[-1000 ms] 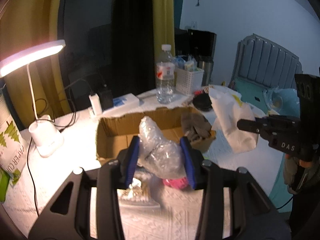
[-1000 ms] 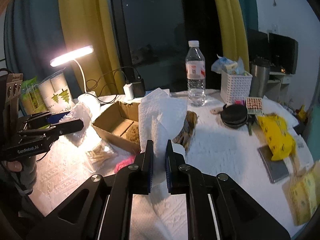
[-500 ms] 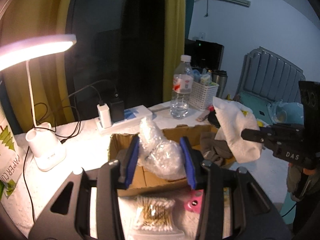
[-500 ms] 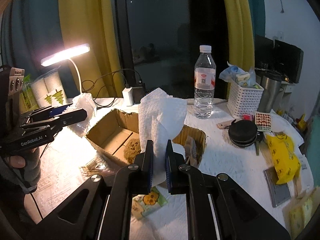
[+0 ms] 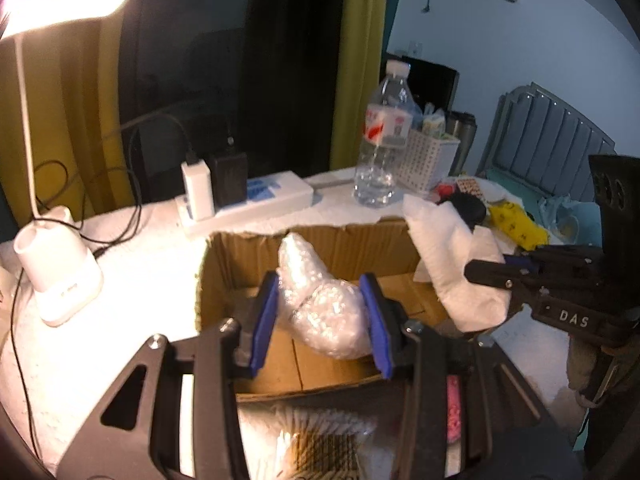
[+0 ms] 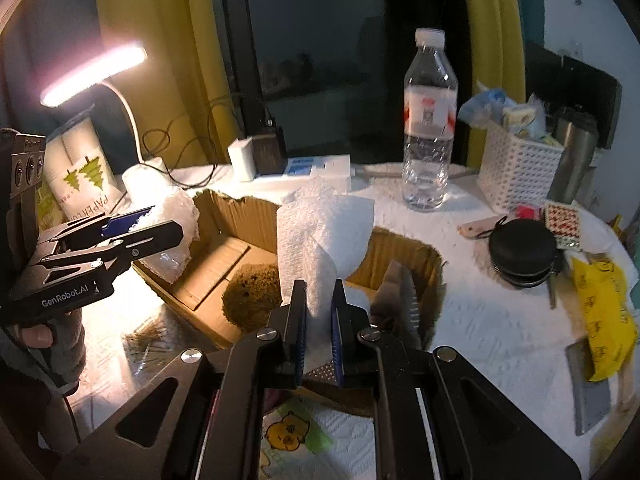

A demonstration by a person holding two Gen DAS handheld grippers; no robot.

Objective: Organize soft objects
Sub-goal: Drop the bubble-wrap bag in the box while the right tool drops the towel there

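On the white table (image 6: pixel 460 320) sits an open cardboard box (image 5: pixel 320 248). Your left gripper (image 5: pixel 322 316) squeezes a bubble wrap bundle (image 5: pixel 320 304) over it. Your right gripper (image 6: pixel 319 320) pinches a paper towel (image 6: pixel 320 232) above the box.

A cardboard box (image 6: pixel 404 256) sits mid-table, water bottle (image 6: pixel 429 128) behind it, desk lamp (image 5: pixel 56 268) to its left.
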